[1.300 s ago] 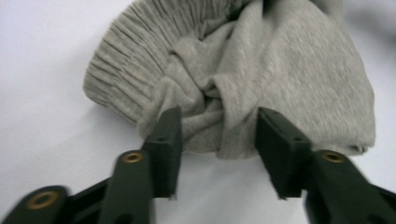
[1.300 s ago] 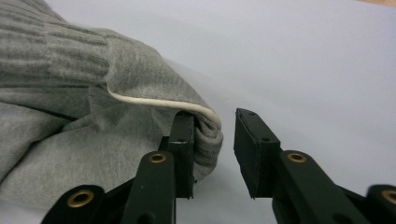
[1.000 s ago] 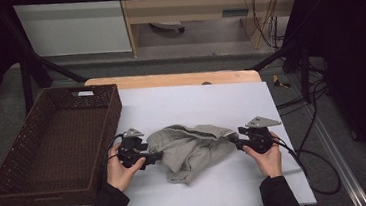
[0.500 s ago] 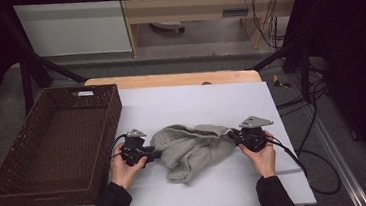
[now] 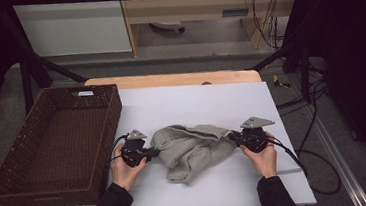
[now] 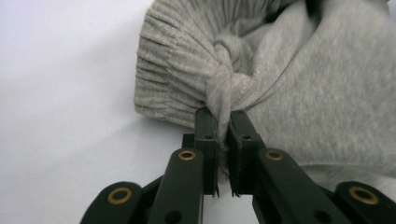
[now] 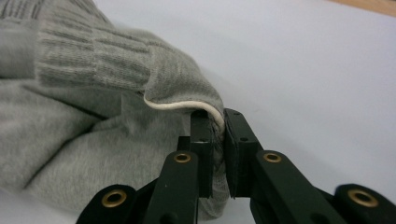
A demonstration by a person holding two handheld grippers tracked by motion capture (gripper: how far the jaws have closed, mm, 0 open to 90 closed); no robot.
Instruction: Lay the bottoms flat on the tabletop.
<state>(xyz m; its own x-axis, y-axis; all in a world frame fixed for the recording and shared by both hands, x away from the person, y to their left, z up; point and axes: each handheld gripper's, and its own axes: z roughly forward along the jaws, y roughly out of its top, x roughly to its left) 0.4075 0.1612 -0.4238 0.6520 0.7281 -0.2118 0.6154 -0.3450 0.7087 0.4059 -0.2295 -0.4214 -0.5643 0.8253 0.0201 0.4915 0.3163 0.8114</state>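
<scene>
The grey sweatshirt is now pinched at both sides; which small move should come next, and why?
Probably lift both hands together and draw them apart. The left gripper and right gripper have just closed on folds of the crumpled grey sweatshirt, which lies bunched on the white table beside the wicker basket.

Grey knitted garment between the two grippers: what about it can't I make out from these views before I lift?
- High view: the crumpled grey knitted garment folds over itself, so its type and underside are hidden.
- Left gripper view: the left gripper is clamped on a bunched fold; how many layers are caught is hidden by the jaws.
- Right gripper view: the right gripper pinches a hem with a white cord; the cord's far end is tucked inside.
</scene>
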